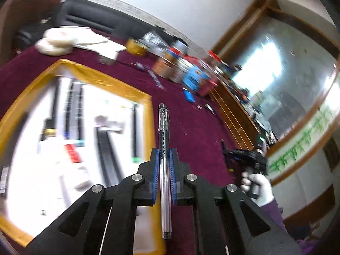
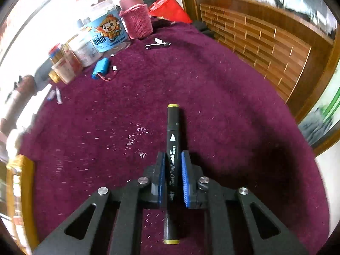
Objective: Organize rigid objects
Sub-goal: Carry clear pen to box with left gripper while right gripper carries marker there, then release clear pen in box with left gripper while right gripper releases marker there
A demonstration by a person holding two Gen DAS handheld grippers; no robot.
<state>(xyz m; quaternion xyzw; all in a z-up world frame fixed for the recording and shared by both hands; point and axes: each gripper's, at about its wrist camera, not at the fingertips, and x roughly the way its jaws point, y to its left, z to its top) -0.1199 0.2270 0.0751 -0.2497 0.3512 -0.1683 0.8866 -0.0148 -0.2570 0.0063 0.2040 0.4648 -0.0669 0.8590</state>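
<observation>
My left gripper [image 1: 163,155] is shut on a clear ballpoint pen [image 1: 164,127] with a black dotted grip, which points forward between the blue pads above the maroon cloth [image 1: 191,127]. To its left lies a white tray with a yellow rim [image 1: 102,80] holding several dark pens, all blurred. My right gripper [image 2: 172,159] is shut on a black art marker [image 2: 173,127] with yellow ends, low over the cloth [image 2: 127,106]. In the left wrist view, the right gripper [image 1: 233,153] appears far right, held by a white-gloved hand [image 1: 259,189].
Along the back stand a cartoon-labelled jar [image 2: 108,31], a flask in a pink knitted sleeve [image 2: 136,19] and several smaller tubs. A blue battery pack [image 2: 99,68] and a nail clipper [image 2: 157,44] lie on the cloth. A wooden slatted ledge [image 2: 265,48] bounds the right side.
</observation>
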